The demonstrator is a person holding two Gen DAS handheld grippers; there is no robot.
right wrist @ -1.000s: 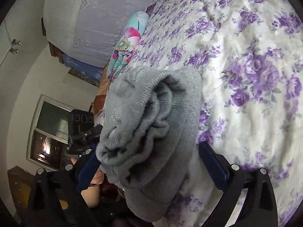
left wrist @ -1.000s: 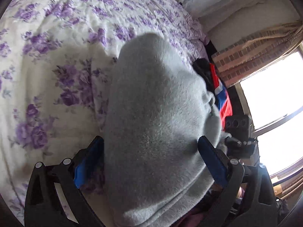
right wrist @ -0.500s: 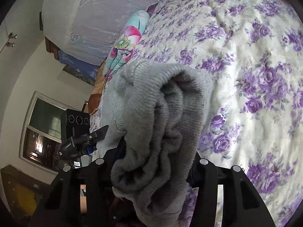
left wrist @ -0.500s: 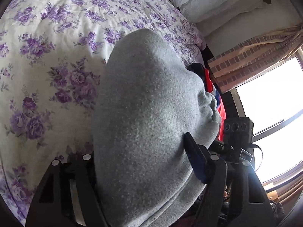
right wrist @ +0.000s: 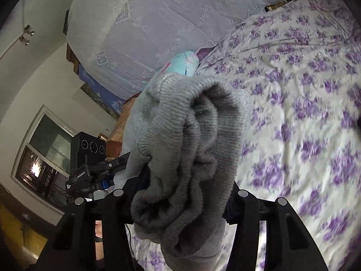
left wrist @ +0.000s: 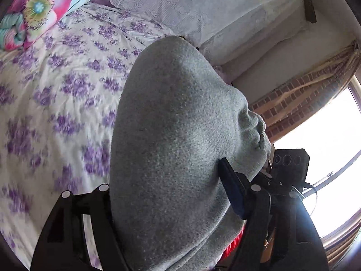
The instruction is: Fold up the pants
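Gripping bunched grey pants (left wrist: pixel 171 149) above a floral bed (left wrist: pixel 67 94): left gripper (left wrist: pixel 167 205) clamped on smooth cloth, right gripper (right wrist: pixel 180 198) pinching ribbed hem folds, likely raised together for folding over.

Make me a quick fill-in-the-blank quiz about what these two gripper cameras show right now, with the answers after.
1. Both grippers are shut on bunched ____ pants.
2. The bedspread is printed with ____ flowers.
3. The right gripper pinches the ribbed ____ of the pants.
4. In the left gripper view, a bright window sits on the ____ side.

Answers: grey; purple; waistband; right
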